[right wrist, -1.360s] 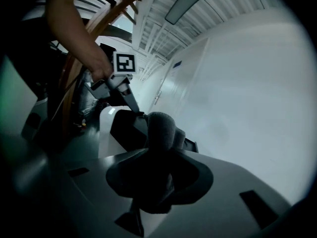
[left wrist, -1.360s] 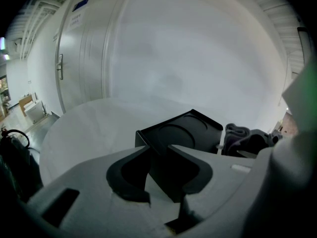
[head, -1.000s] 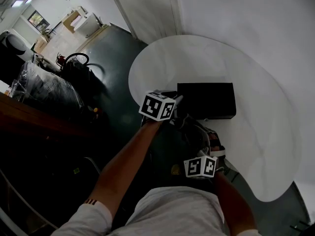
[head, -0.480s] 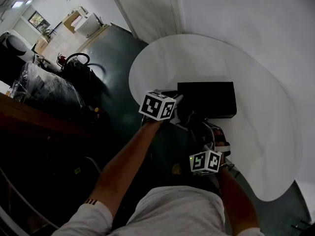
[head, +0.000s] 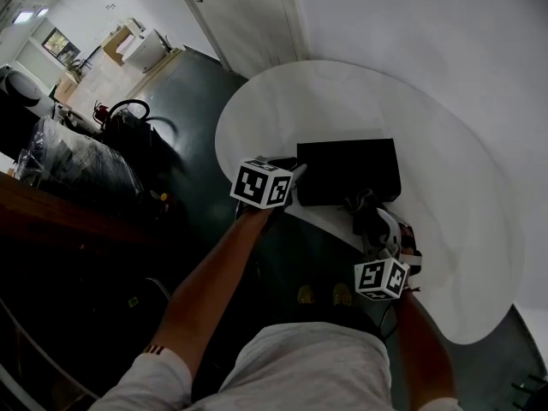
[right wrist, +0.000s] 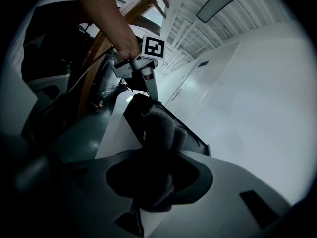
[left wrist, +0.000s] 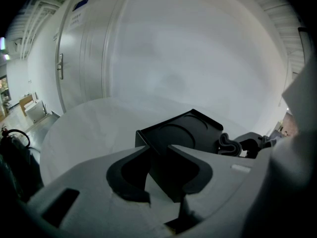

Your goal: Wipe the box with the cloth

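**Wiping set-up.** The black box (head: 347,169) lies near the 6 o'clock edge of a white, round-edged table (head: 342,92), with its long side running from 9 to 3 o'clock. The left gripper (head: 294,176) meets the box at its 9 o'clock end, and in the left gripper view its jaws stand narrow, closed on the box's near corner. The right gripper (head: 370,217), at the box's 5 o'clock corner, has its jaws clamped on a bunched dark grey cloth (right wrist: 158,128), whose free fold appears to rest against the box. The box looks rigid and probably light, and its smooth lid bears a shallow circular recess. It would likely slide on the slick tabletop, so a corner hold suits it. The cloth is soft and limp, best pinched mid-bunch. A dark floor (head: 197,92) lies at 9 to 11 o'clock, and a white wall (head: 428,24) with a door (head: 240,15) stands at 12.
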The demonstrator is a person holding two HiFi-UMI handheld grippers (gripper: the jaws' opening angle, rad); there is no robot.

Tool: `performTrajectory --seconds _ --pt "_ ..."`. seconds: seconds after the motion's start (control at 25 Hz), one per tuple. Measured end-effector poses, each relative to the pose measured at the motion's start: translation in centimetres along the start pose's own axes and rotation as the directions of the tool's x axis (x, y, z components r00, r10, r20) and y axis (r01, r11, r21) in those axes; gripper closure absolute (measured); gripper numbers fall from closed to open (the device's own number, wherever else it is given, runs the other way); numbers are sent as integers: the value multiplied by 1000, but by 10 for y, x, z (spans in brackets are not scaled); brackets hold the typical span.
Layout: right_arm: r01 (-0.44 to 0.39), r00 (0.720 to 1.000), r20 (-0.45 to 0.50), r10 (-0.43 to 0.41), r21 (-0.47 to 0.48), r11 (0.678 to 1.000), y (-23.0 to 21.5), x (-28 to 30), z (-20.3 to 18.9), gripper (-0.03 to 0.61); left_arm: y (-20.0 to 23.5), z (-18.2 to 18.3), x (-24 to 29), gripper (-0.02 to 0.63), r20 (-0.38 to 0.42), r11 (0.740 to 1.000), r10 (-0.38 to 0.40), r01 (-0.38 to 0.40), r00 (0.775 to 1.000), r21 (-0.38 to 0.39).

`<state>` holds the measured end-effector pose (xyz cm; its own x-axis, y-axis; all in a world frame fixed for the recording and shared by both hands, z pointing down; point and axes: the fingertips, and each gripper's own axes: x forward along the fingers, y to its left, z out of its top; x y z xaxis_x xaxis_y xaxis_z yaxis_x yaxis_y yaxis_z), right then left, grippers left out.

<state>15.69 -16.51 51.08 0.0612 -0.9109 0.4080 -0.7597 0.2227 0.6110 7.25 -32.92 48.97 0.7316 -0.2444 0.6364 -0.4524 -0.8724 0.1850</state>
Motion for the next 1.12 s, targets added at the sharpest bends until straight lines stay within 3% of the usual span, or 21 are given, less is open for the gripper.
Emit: performTrajectory --seconds 0.48,0.72,0.96,1.12 --pt "107 991 -89 -99 96 990 -39 -19 -39 474 -1 0 -2 503 -1 1000 11 -11 1000 -1" --pt "92 996 -21 -91 107 990 -30 -25 -12 474 -2 -1 -1 505 2 1000 13 -13 1000 -5" --pt "-37 992 122 42 -50 998 22 -4 54 475 -1 0 -1 505 5 1000 12 -12 1000 -10" --pt "-124 973 168 160 -210 970 61 11 86 474 -1 0 -2 505 3 1000 9 -9 1000 -16"
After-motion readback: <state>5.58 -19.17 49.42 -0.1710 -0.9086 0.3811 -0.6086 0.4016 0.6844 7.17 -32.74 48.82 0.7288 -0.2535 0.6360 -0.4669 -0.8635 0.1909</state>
